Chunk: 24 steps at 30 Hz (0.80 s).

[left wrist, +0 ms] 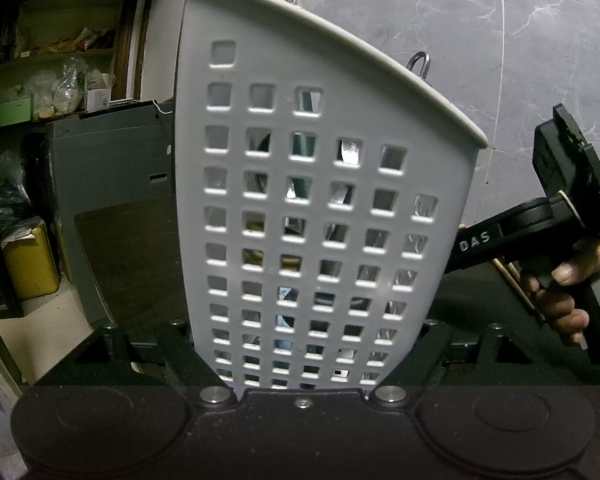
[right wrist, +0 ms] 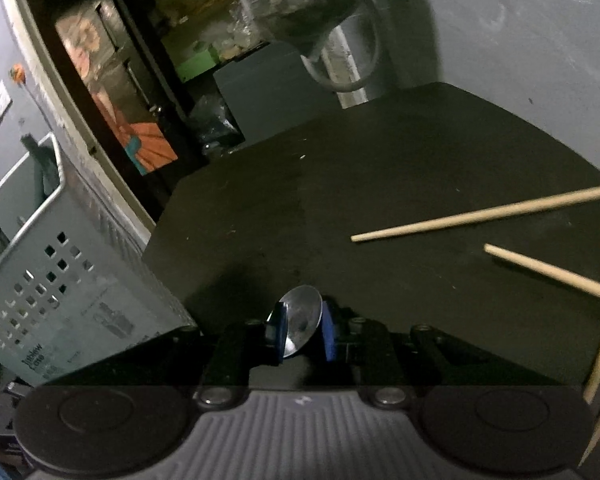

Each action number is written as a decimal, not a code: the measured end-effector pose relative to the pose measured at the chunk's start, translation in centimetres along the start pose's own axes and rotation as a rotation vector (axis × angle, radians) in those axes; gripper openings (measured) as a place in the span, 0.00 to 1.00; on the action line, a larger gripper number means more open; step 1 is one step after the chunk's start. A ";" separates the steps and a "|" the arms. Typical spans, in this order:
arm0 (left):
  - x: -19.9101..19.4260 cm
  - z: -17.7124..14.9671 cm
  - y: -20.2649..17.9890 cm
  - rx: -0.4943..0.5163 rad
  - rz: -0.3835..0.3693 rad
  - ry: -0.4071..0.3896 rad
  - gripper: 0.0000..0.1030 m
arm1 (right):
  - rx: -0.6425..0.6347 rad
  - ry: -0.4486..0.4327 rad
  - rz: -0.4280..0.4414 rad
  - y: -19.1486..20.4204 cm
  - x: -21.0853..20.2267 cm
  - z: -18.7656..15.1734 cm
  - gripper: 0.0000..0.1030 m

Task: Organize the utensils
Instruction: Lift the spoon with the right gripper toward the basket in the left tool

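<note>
Centrally, a spoon (right wrist: 301, 320) is pinched by its bowl between the blue fingers (right wrist: 329, 336) of the right gripper (right wrist: 303, 334), above the table (right wrist: 380, 184). Chopsticks (right wrist: 480, 216) lie to the right. A basket (left wrist: 320, 208) is clamped by the left gripper (left wrist: 304, 368).

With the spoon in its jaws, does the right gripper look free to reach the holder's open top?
Probably yes. The right gripper, shut on the spoon, sits beside the perforated utensil holder; nothing visibly blocks the top, though the rim stands higher, so it must lift first.
</note>
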<state>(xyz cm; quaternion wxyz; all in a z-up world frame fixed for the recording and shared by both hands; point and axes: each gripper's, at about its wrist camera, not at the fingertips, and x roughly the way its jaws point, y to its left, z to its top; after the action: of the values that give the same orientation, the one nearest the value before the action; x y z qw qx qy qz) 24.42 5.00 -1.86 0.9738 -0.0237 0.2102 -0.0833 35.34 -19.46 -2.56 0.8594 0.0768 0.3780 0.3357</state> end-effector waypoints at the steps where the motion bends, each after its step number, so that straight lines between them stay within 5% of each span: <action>1: 0.0 0.0 0.0 0.000 0.000 0.000 0.79 | -0.017 0.002 -0.006 0.4 0.2 0.1 0.21; 6: 0.0 0.0 0.0 0.000 0.000 0.000 0.79 | -0.107 0.008 -0.051 2.3 0.7 0.2 0.12; 16: 0.0 0.0 0.0 0.000 -0.001 -0.001 0.79 | 0.036 0.018 0.049 1.8 -0.2 0.0 0.05; 24: 0.1 -0.1 0.0 -0.003 0.000 -0.001 0.79 | 0.002 0.010 -0.086 2.7 -2.9 -0.7 0.04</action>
<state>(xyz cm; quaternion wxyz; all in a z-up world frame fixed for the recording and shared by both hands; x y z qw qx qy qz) 24.44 4.96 -1.95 0.9740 -0.0252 0.2096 -0.0828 32.00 -19.33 -0.26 0.8711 0.0598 0.3853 0.2984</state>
